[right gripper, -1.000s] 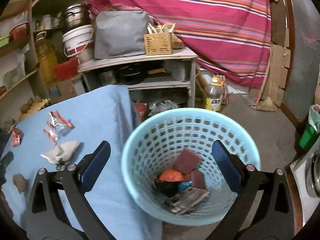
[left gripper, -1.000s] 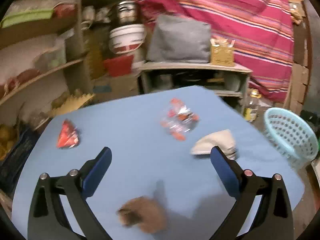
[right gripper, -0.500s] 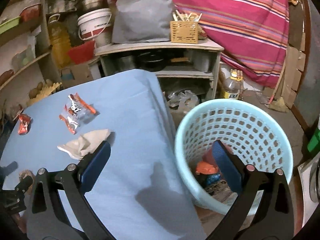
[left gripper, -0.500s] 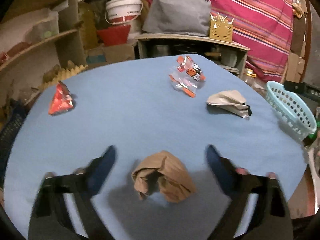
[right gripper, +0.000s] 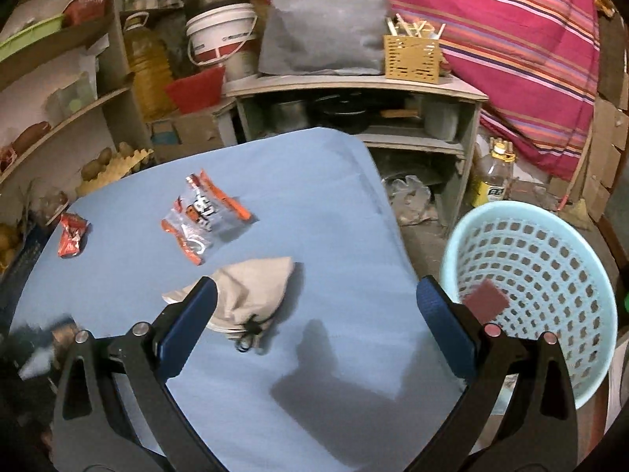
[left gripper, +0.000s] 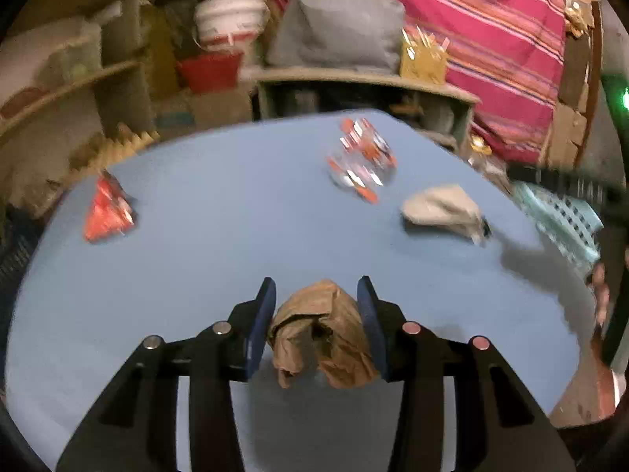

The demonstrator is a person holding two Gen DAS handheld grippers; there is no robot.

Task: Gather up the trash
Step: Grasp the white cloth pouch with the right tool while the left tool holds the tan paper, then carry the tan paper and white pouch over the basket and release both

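On the blue table [left gripper: 216, 244] a crumpled brown paper wad [left gripper: 318, 326] fills the gap of my left gripper [left gripper: 314, 289]. Its jaws are closing and both pads touch the wad's sides. A red wrapper [left gripper: 106, 212] lies far left, a clear orange-printed wrapper [left gripper: 361, 161] at the back, and a beige pouch [left gripper: 440, 206] to the right. In the right wrist view my right gripper [right gripper: 316, 287] hangs open over the table with nothing between its fingers. The beige pouch [right gripper: 251, 291] lies just by its left finger. The pale blue basket [right gripper: 550, 267] stands off the table's right edge.
The basket holds a dark red piece [right gripper: 487, 301]. Behind the table stand a grey shelf unit [right gripper: 354, 86], a white bucket [right gripper: 220, 31], a red tub [right gripper: 192, 90] and an oil bottle [right gripper: 495, 181] on the floor. A hand [left gripper: 599, 287] shows at the right edge.
My left gripper came down over the brown paper wad and its jaws narrowed from wide open onto its sides. My right gripper swung left, from above the basket to over the table.
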